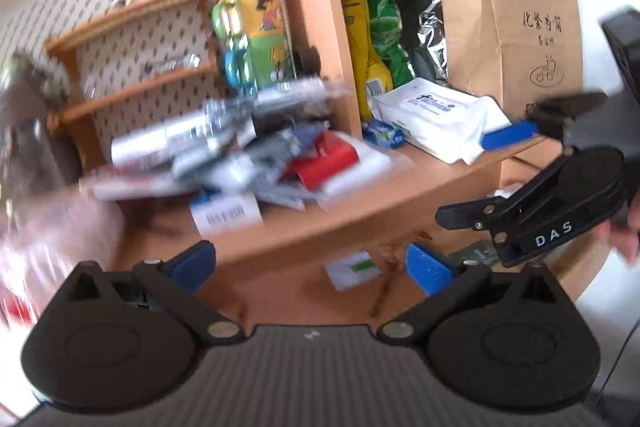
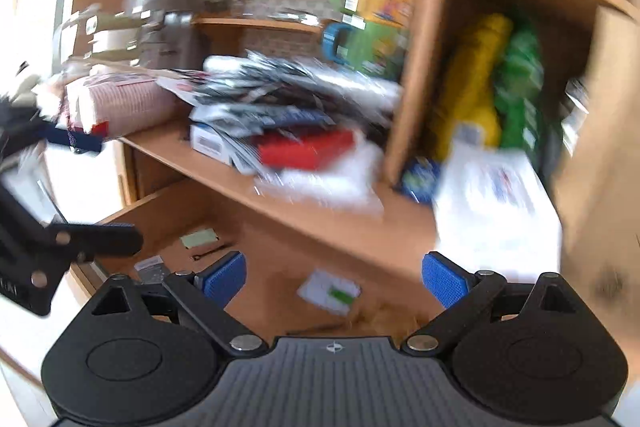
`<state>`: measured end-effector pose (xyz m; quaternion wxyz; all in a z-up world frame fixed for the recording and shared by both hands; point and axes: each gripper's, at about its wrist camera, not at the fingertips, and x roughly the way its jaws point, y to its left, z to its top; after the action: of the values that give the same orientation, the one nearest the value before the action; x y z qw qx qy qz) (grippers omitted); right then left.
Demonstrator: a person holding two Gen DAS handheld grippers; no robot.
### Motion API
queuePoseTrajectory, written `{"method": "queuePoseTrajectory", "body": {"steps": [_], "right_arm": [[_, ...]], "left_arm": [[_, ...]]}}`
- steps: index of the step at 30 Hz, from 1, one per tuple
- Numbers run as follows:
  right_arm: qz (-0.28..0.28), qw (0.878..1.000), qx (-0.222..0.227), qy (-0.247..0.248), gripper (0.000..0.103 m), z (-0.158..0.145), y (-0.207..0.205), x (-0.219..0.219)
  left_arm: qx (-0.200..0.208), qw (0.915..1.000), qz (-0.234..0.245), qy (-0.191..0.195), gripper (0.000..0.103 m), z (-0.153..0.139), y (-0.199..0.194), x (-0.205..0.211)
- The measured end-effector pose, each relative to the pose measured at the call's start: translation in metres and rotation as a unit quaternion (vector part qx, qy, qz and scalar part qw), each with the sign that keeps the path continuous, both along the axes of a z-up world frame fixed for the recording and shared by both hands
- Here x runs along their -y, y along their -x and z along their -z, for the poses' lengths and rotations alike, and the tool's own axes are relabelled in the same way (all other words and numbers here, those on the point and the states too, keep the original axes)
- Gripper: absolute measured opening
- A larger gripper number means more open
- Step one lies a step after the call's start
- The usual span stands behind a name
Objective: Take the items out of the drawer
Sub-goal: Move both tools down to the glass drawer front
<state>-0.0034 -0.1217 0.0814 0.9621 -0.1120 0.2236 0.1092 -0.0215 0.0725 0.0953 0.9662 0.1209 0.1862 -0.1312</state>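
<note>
An open wooden drawer (image 2: 160,211) sits below the shelf board. Inside it lie a white card with a green mark (image 2: 330,291), which also shows in the left wrist view (image 1: 352,269), a pale green slip (image 2: 199,239), a small grey packet (image 2: 150,265) and thin dark sticks (image 2: 210,253). My left gripper (image 1: 310,267) is open and empty above the drawer. My right gripper (image 2: 334,277) is open and empty above the white card. The right gripper shows in the left wrist view (image 1: 532,195), open. The left gripper shows in the right wrist view (image 2: 80,187), open. Both views are blurred.
On the shelf board (image 1: 360,203) lies a pile of packets and a red box (image 1: 324,163), a white wipes pack (image 1: 432,119), yellow and green bags (image 1: 376,39), a brown paper bag (image 1: 520,27) and stacked coloured mugs (image 1: 256,11). A pink sleeve of cups (image 2: 120,99) lies at left.
</note>
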Motion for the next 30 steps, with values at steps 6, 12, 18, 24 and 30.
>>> {"method": "queuePoseTrajectory", "body": {"steps": [6, 12, 18, 24, 30], "right_arm": [[0.093, 0.994, 0.026, -0.049, 0.103, 0.031, 0.054, 0.028], [0.146, 0.987, 0.020, -0.069, 0.103, 0.063, 0.082, 0.041], [0.184, 0.981, 0.010, -0.068, 0.103, 0.079, 0.090, 0.058], [0.189, 0.980, 0.008, -0.066, 0.103, 0.087, 0.077, 0.055], [0.185, 0.981, 0.012, -0.053, 0.103, 0.093, 0.069, 0.049]], "left_arm": [[0.005, 0.9962, -0.042, 0.076, 0.103, 0.044, 0.052, 0.016], [-0.001, 0.9933, -0.074, 0.089, 0.103, 0.072, 0.076, 0.043], [-0.039, 0.9884, -0.093, 0.113, 0.103, 0.092, 0.067, 0.048], [-0.024, 0.9914, -0.104, 0.076, 0.103, 0.097, 0.059, 0.058], [-0.019, 0.9915, -0.116, 0.057, 0.103, 0.100, 0.049, 0.066]]}}
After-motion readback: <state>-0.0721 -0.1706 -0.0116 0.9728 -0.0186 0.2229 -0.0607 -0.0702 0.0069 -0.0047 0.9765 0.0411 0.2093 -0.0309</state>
